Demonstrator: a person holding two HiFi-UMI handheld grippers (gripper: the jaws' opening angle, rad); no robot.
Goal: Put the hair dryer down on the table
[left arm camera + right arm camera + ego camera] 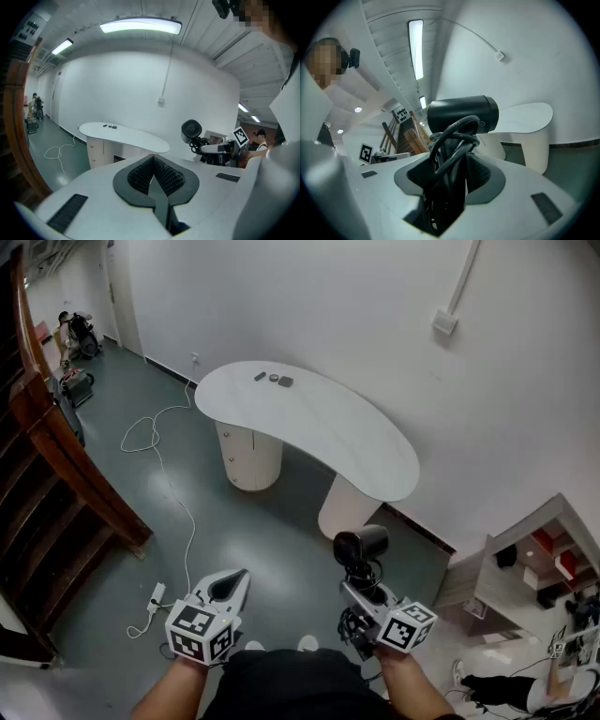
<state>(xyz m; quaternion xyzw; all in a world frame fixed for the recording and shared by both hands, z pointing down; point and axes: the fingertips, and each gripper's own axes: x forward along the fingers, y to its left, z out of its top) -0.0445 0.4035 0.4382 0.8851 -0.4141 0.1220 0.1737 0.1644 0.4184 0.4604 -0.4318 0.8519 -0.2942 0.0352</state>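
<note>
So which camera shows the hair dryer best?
The right gripper view: the hair dryer fills it, its handle and coiled cord between the jaws. The head view shows it small from above; the left gripper view shows its grille far off.

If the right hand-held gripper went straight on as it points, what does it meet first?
Probably the white table, near its leg; the way there looks free. The hair dryer it holds would touch first. Depth unclear.

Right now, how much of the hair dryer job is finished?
Done: the right tongs grip the hair dryer and its coiled cord. In hand: it is up in the air, away from the white table. Left: reach the table and set it down.
</note>
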